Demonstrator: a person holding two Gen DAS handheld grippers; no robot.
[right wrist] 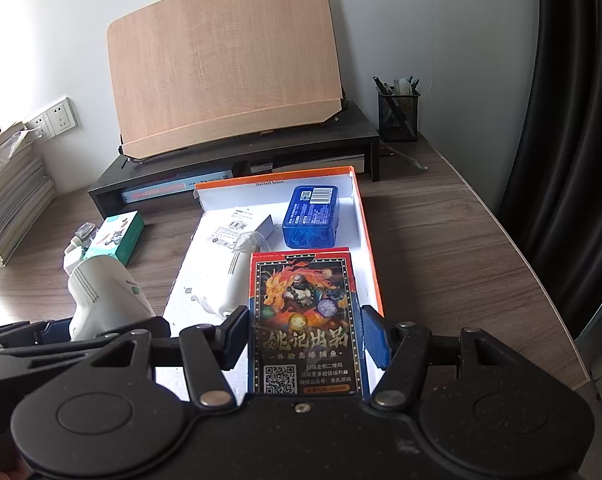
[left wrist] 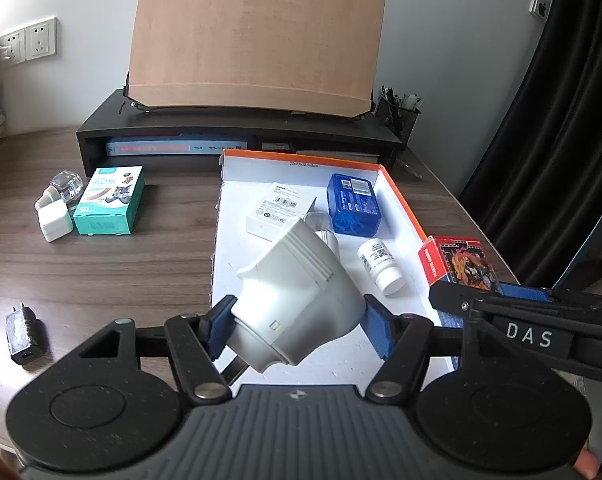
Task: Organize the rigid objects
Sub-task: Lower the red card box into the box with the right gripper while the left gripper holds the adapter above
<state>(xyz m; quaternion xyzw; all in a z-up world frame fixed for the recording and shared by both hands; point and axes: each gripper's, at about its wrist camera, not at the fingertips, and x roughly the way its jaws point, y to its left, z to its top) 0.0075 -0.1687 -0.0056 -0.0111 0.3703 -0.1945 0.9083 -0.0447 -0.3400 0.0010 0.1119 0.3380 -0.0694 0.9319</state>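
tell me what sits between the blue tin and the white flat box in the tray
A crumpled clear plastic piece between blue tin and white flat box, seen in the right wrist view.

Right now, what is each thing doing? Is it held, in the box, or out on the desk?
left gripper: shut on white plug adapter, above the box.
right gripper: shut on card deck, above the box.
shallow box: open, on the desk.
blue tin: lying in the box.
white pill bottle: on its side in the box.
white carton: flat in the box.
green box: on the desk.
black charger: on the desk.
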